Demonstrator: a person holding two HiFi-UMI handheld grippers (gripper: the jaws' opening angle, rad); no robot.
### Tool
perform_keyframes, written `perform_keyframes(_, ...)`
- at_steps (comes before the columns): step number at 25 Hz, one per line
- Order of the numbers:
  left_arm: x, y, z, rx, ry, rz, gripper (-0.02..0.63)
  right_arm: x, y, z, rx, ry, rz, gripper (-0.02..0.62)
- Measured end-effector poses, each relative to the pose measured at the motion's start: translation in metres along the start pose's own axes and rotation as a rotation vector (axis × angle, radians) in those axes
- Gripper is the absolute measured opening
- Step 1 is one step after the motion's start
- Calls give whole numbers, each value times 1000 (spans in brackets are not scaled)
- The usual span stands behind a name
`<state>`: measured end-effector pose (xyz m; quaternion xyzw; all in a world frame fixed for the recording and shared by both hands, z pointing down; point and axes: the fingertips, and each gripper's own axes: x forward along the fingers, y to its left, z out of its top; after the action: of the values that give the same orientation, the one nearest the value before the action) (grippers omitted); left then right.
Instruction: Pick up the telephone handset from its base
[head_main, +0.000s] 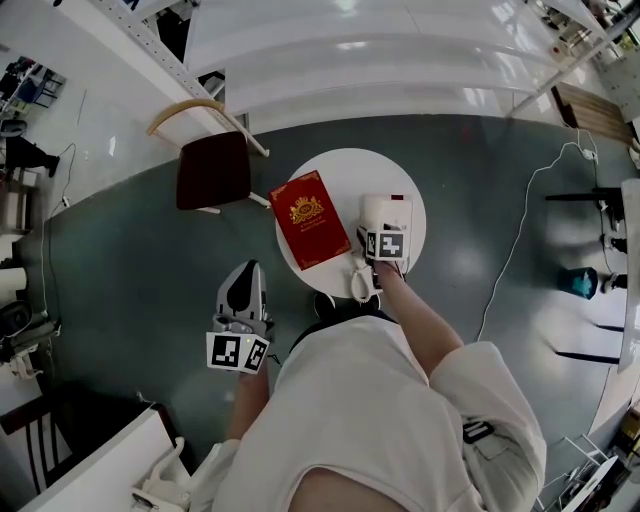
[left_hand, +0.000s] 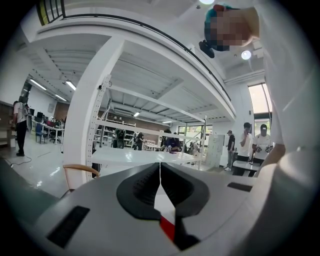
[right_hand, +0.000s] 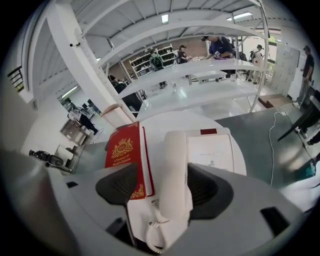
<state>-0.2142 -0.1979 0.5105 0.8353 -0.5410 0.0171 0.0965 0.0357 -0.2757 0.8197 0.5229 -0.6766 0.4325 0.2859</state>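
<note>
right gripper (right_hand: 162, 182) straddles handset (right_hand: 176, 160); cord (right_hand: 156, 239) partly hidden.

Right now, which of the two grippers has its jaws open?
The right gripper: its jaws stand wide apart with the phone handset between them. The left gripper has its jaws closed together, with nothing in them.

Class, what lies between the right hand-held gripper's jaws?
The white handset, resting on its base, jaws open around it; the right gripper view shows it.
</note>
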Motion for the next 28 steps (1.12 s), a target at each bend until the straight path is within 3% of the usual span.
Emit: perform_keyframes(28, -12, 13, -9, -5, 48, 58, 21, 51, -23, -6, -20, 103, -111, 251)
